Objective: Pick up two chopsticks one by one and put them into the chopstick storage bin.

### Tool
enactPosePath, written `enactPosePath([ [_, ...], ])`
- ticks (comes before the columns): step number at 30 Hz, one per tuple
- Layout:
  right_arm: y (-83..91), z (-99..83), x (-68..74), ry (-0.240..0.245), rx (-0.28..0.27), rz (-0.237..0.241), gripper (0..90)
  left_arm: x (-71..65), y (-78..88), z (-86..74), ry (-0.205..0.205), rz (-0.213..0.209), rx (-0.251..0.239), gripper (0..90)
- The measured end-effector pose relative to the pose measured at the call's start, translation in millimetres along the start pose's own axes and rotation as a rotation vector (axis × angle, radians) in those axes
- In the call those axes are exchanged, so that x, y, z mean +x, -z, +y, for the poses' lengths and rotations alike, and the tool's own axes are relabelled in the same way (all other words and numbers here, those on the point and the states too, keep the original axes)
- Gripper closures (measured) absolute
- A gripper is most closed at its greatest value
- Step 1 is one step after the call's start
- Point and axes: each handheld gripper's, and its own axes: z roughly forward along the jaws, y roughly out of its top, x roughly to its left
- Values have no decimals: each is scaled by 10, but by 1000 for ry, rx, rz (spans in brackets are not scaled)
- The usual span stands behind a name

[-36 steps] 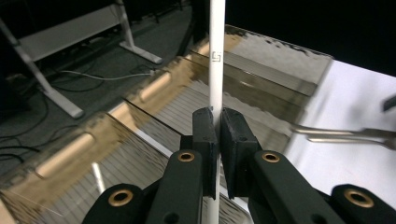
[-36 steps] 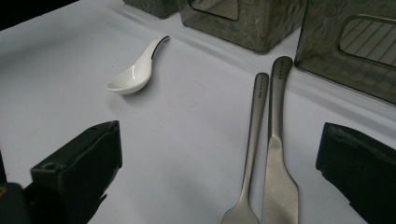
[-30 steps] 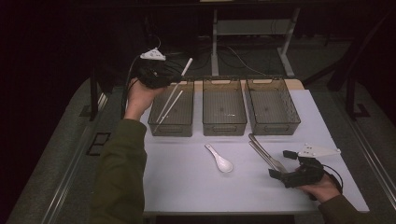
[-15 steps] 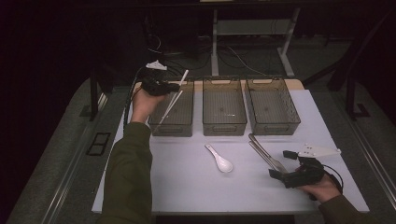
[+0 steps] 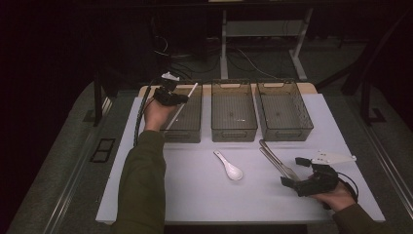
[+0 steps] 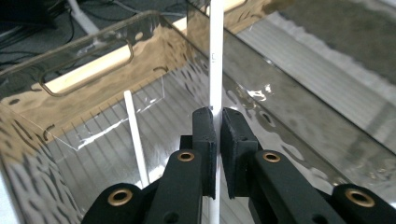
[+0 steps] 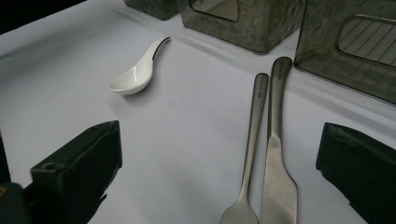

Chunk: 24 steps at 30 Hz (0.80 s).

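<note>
The bin [image 6: 140,70] is smoky see-through plastic with glossy, rippled walls, the chopstick [image 6: 216,56] smooth matt white, the spoon [image 7: 135,74] glossy white ceramic, the fork [image 7: 252,140] and knife [image 7: 278,140] brushed metal, on a matt pale surface [image 7: 60,93].

- A white chopstick [image 6: 216,56], thin and straight, is clamped between two black fingers [image 6: 205,140] at lower centre of the left gripper view; it runs up to the top edge of the frame, above the floor of the bin.
- A second white chopstick [image 6: 135,140] is seen lying on the ribbed floor of the clear bin [image 5: 192,129], at left of centre.
- In the high view the held chopstick [image 5: 187,100] is tilted toward upper right, over the leftmost bin.
</note>
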Motion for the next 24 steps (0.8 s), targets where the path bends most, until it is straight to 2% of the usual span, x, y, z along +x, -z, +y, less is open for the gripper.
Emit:
enactPosePath([
  [4,5,-1,-1,-3,-1,2,4,-9,-80,-4,10,34,32,827],
  [8,10,-1,1,1,-4,1,4,-13,-102,-30,17,42,33,756],
  [13,4,1,4,1,0,2,4,-42,-58,-42,27,13,0,699],
  [21,-10,8,2,5,1,-4,4,-109,125,-38,9,-51,-50,571],
  [24,-17,17,-2,5,2,-3,4,-160,212,-34,28,-78,-91,538],
])
